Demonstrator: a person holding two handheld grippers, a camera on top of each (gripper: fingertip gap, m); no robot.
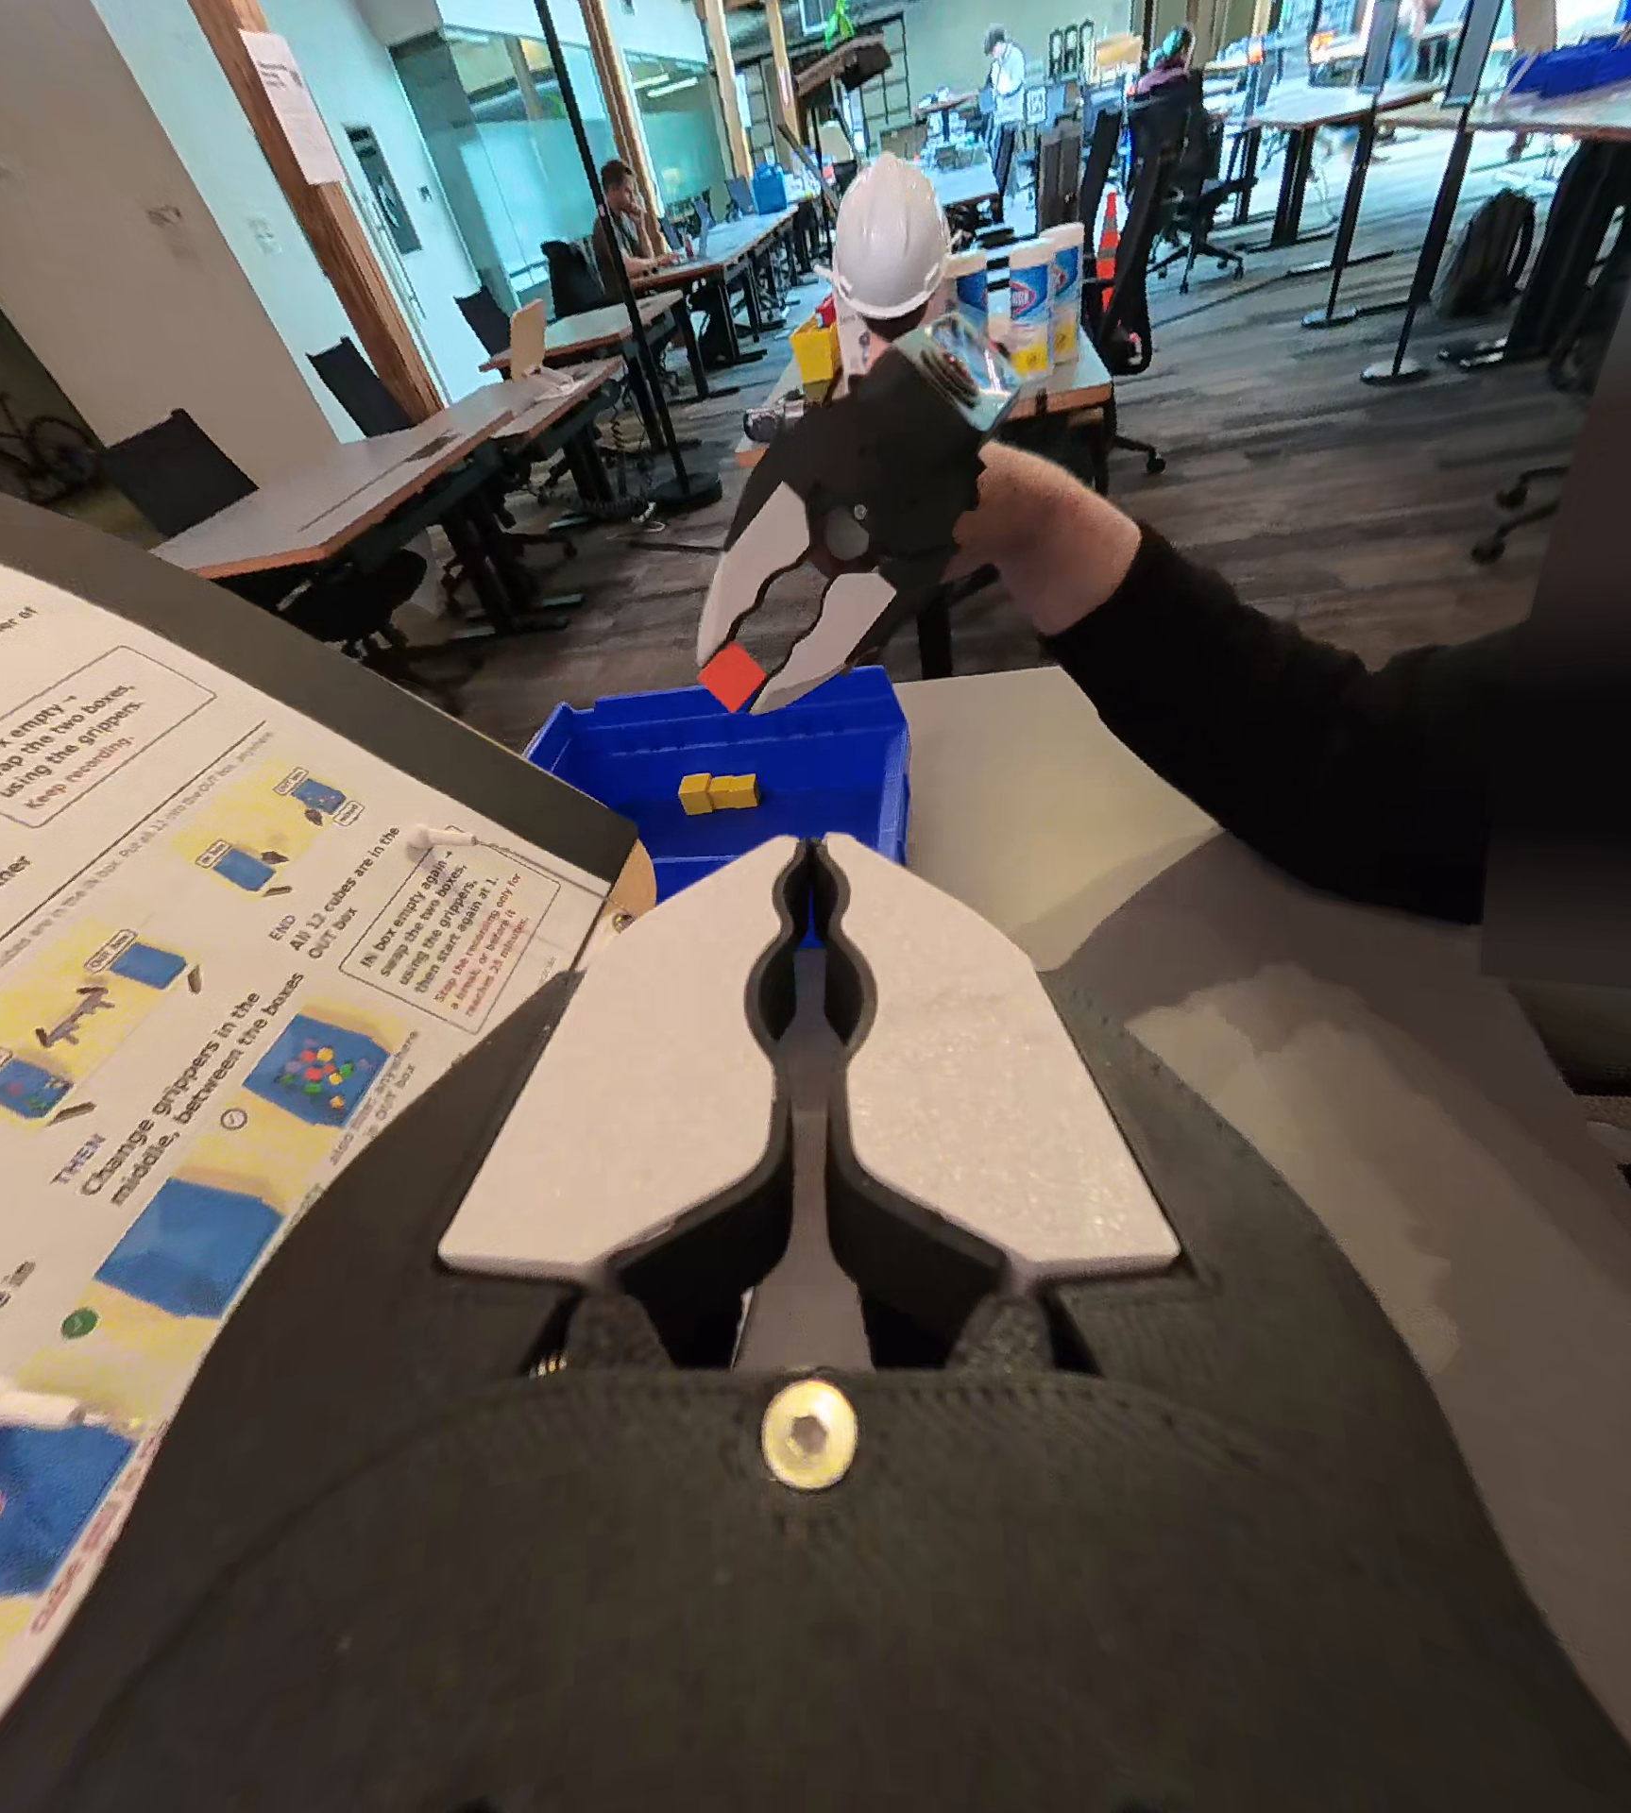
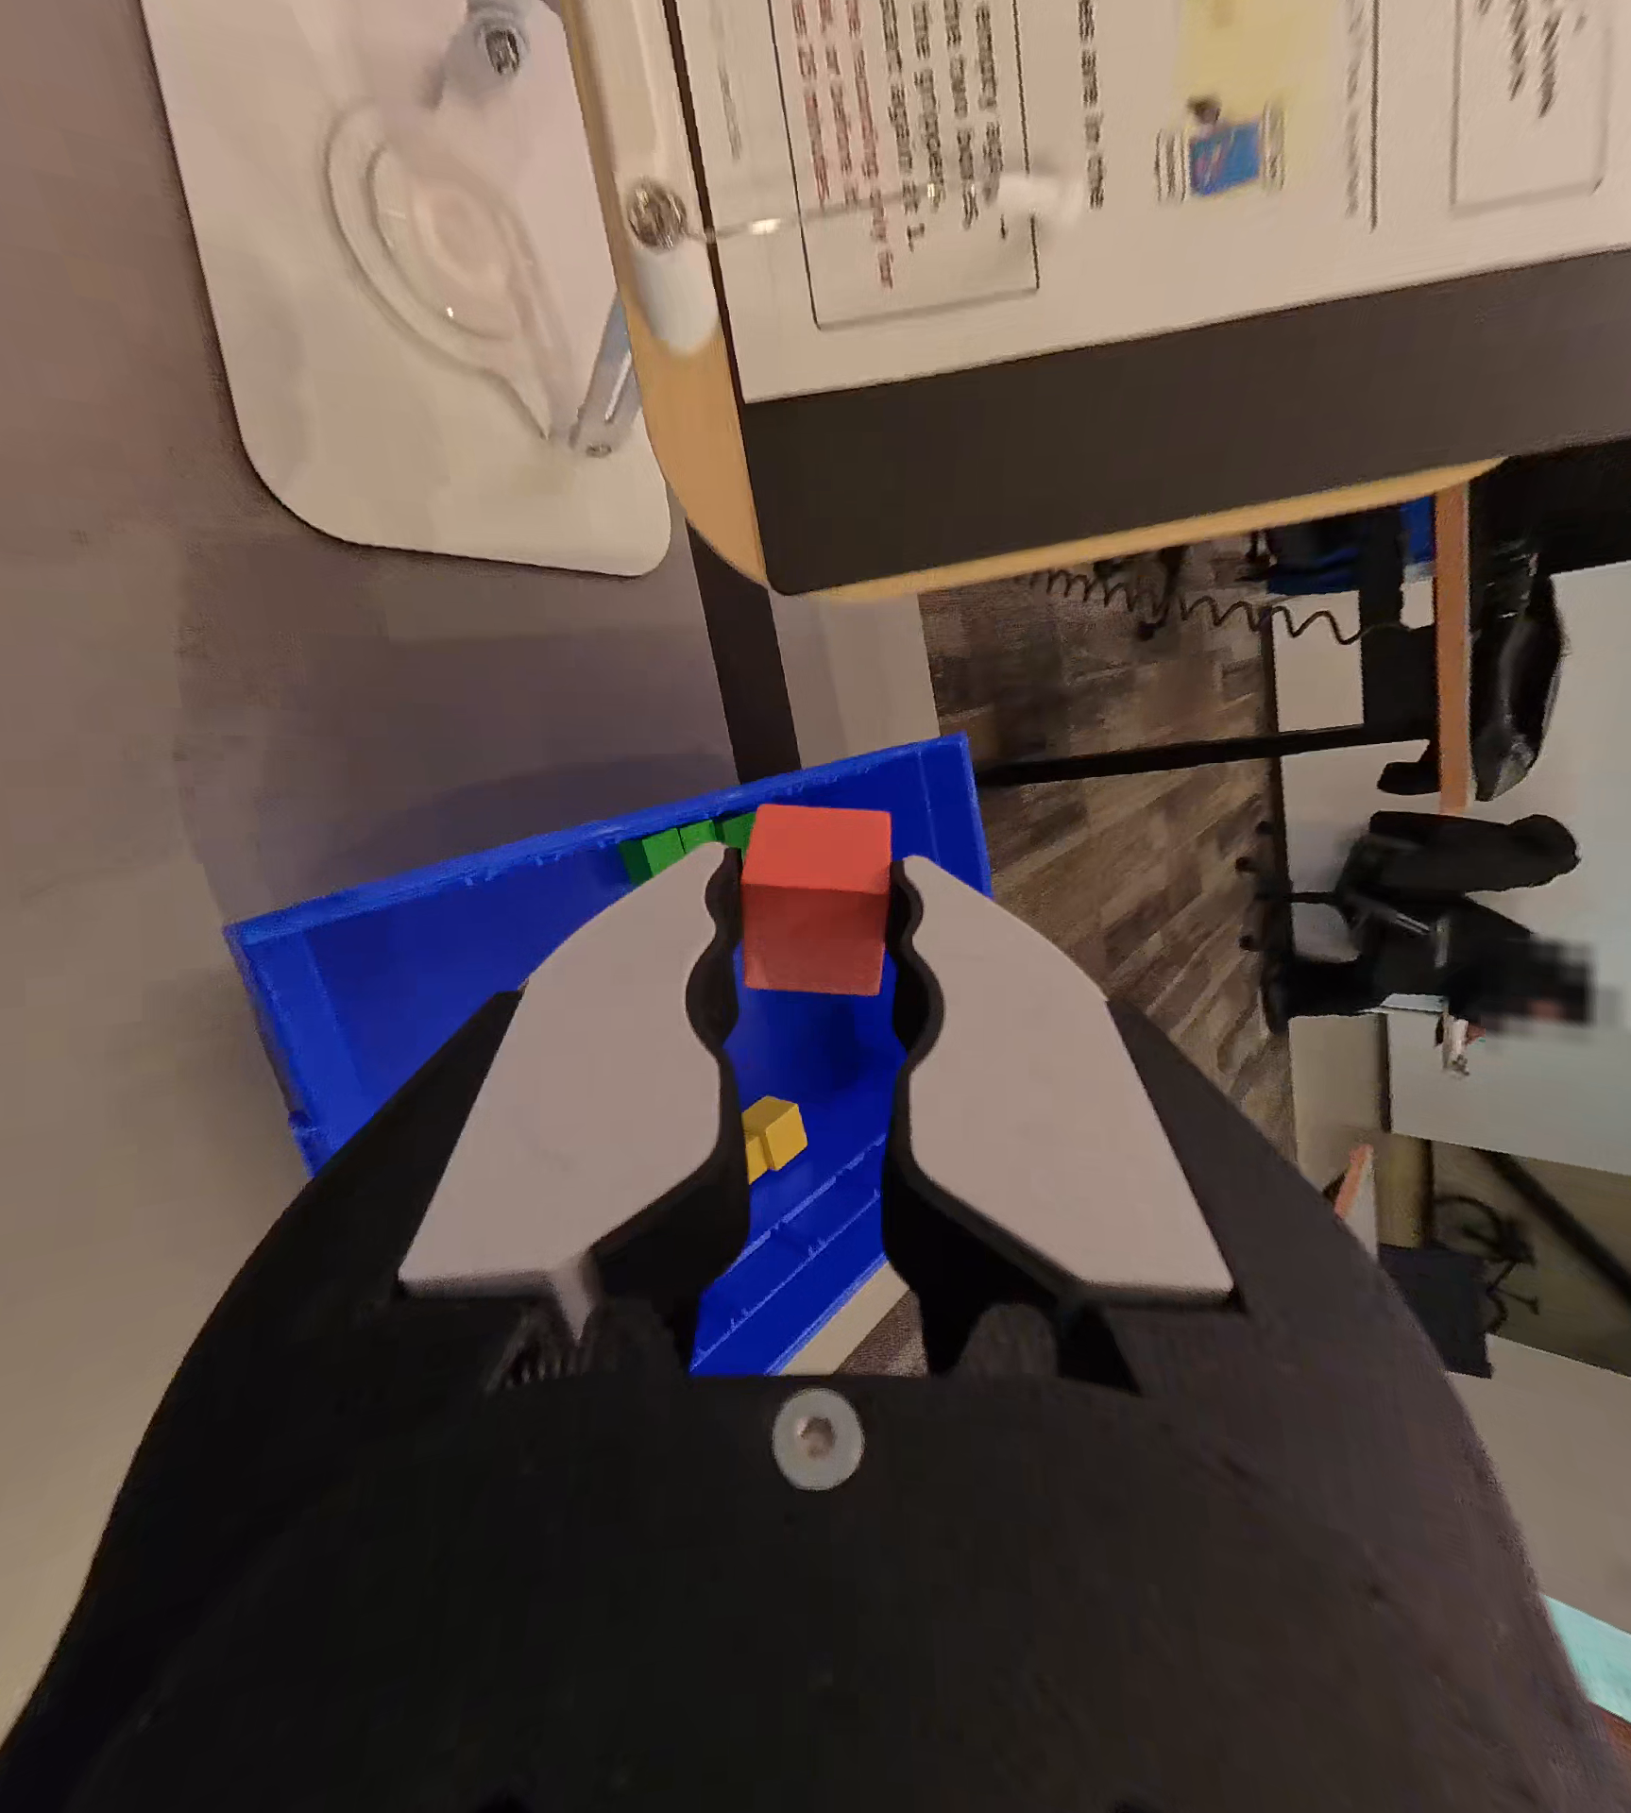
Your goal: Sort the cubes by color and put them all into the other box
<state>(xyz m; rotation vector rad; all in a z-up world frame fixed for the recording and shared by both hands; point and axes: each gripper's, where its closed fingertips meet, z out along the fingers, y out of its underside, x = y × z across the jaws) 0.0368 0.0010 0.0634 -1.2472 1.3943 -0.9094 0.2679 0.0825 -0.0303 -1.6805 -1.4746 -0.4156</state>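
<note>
My right gripper (image 2: 811, 873) is shut on a red cube (image 2: 816, 907) and holds it in the air above the blue box (image 2: 419, 942). In the left wrist view the right gripper (image 1: 742, 682) hangs over the far rim of the blue box (image 1: 860, 785), red cube (image 1: 733, 675) at its tips. Yellow cubes (image 1: 718, 793) lie together on the box floor; they also show in the right wrist view (image 2: 772, 1138). Green cubes (image 2: 684, 844) sit in a corner of the box. My left gripper (image 1: 809, 852) is shut and empty, just short of the box's near wall.
An instruction board (image 1: 154, 961) with printed sheets stands at the left of the box, seen too in the right wrist view (image 2: 1135, 245). A white mat (image 2: 379, 294) with a clear plastic piece lies on the grey table (image 1: 1017, 785). A person's sleeve (image 1: 1282, 736) reaches in from the right. Some 25 cm of space lies between my two pairs of fingers.
</note>
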